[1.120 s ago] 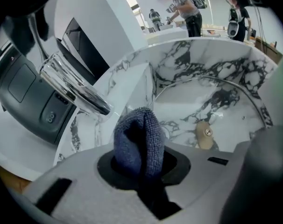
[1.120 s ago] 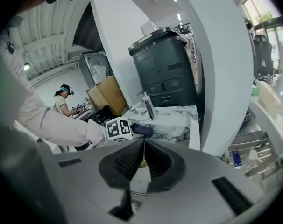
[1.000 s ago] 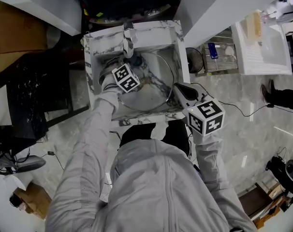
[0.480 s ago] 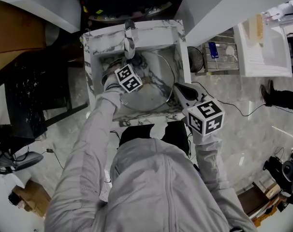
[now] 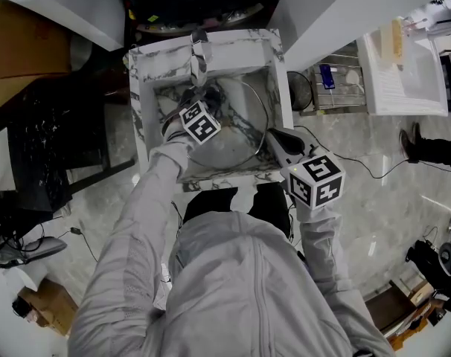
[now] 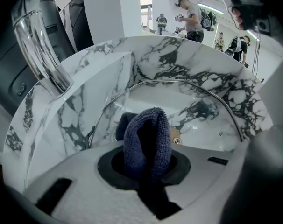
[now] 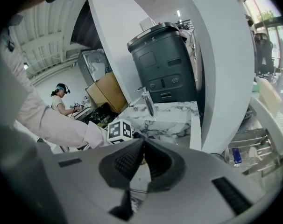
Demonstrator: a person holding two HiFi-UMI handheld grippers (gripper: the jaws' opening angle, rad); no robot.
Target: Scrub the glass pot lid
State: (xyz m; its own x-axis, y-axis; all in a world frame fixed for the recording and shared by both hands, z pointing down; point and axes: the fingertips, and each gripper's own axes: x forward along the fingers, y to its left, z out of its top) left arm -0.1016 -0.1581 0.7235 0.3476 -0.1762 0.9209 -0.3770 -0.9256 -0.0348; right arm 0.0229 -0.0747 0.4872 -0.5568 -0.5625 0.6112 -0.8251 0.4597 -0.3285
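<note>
The glass pot lid (image 5: 237,136) leans inside the marble sink (image 5: 240,47), its metal rim (image 6: 179,81) arching across the basin and its brass knob (image 6: 175,139) low in the middle. My left gripper (image 5: 194,106) is shut on a folded dark blue cloth (image 6: 146,143), and the cloth presses against the lid's face. My right gripper (image 5: 273,134) sits at the lid's right rim. Its jaws are closed together (image 7: 142,148), gripping that edge.
A chrome faucet (image 5: 198,58) (image 6: 38,45) overhangs the sink's back. A wire dish rack (image 5: 337,88) stands right of the sink. A dark bin (image 7: 165,64) stands behind the sink. Cables lie on the marble floor (image 5: 374,177). A person (image 7: 62,101) works far off.
My left gripper has slid a little to the right across the lid with the cloth. The right gripper and the lid have stayed put.
</note>
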